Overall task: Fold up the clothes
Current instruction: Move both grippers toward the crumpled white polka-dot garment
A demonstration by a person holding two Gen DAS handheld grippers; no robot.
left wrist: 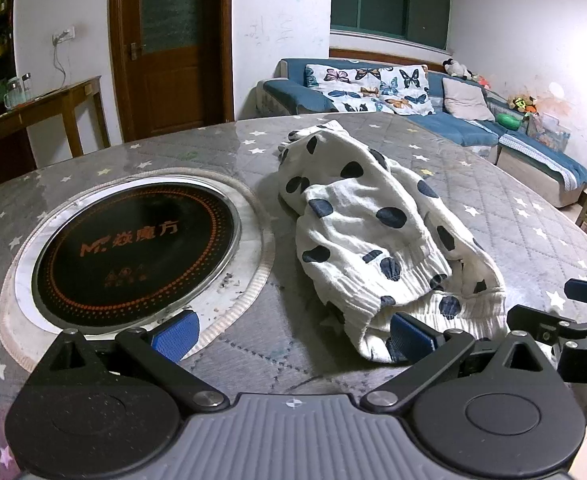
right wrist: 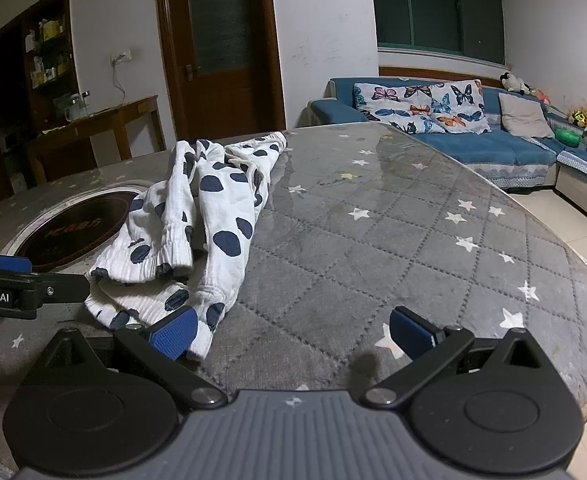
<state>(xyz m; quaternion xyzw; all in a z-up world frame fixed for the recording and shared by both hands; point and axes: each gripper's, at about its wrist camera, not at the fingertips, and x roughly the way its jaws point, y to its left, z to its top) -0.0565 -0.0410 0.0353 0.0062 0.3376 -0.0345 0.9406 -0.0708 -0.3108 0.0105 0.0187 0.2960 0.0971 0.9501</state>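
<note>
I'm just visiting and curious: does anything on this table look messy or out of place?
Yes. The spotted garment lies crumpled in a heap, not flat, beside the round cooktop set into the table. Dark crumbs speckle the cooktop's pale rim.

Black hand-held gripper (left wrist: pixel 293 336), blue pads (left wrist: pixel 176 336)

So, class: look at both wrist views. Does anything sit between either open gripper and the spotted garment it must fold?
Nothing visible does. The left gripper and the right gripper are both open at the near hem of the spotted garment. The inset cooktop lies flush in the table, beside the cloth.
</note>
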